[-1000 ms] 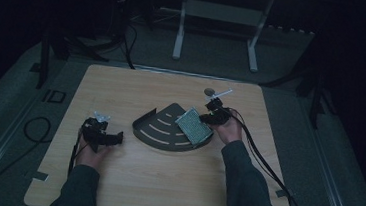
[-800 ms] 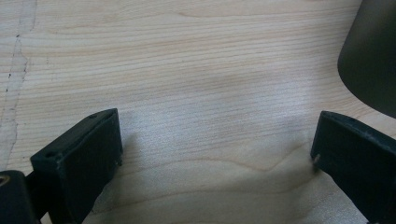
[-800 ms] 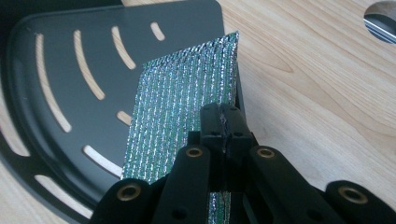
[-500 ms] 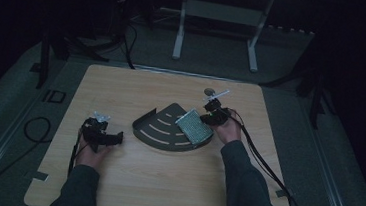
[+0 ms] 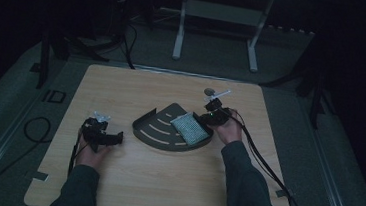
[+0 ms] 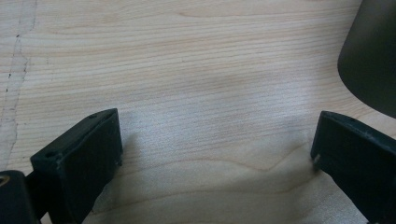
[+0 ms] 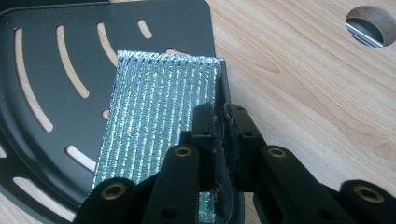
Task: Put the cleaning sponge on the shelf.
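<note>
**Visitor:** What is on the table, and how many of each thing?

**Onlooker:** One light wooden table [image 5: 164,181]. On it lies one dark quarter-round tray [image 5: 154,129] with curved slots. One silvery ribbed pad [image 5: 189,127] rests on the tray's right part, near its straight edge. One person sits at the near side with two forearms in dark sleeves, and holds two grippers, one in each hand.

**Visitor:** What is the right gripper doing?

**Onlooker:** The right gripper [image 7: 218,122] sits at the pad's right edge, where the tray's raised rim runs. Its jaws have just been opening a little and stand only narrowly apart. The rim and the pad's edge lie in the slim gap between them. Whether the pads press on either one, I cannot tell.

**Visitor:** And the left one?

**Onlooker:** The left gripper [image 6: 215,154] lies on the bare wood, well to the left of the tray. Its jaws stand wide apart and hold nothing.

**Visitor:** Do the cameras differ?

**Onlooker:** The high view gives the whole layout, with a pale frame [image 5: 218,16] on the floor beyond the table. The right gripper view brings out the pad's shiny ridges and a round hole [image 7: 373,21] in the tabletop. The left gripper view shows wood grain and a dark corner of the tray.
</note>
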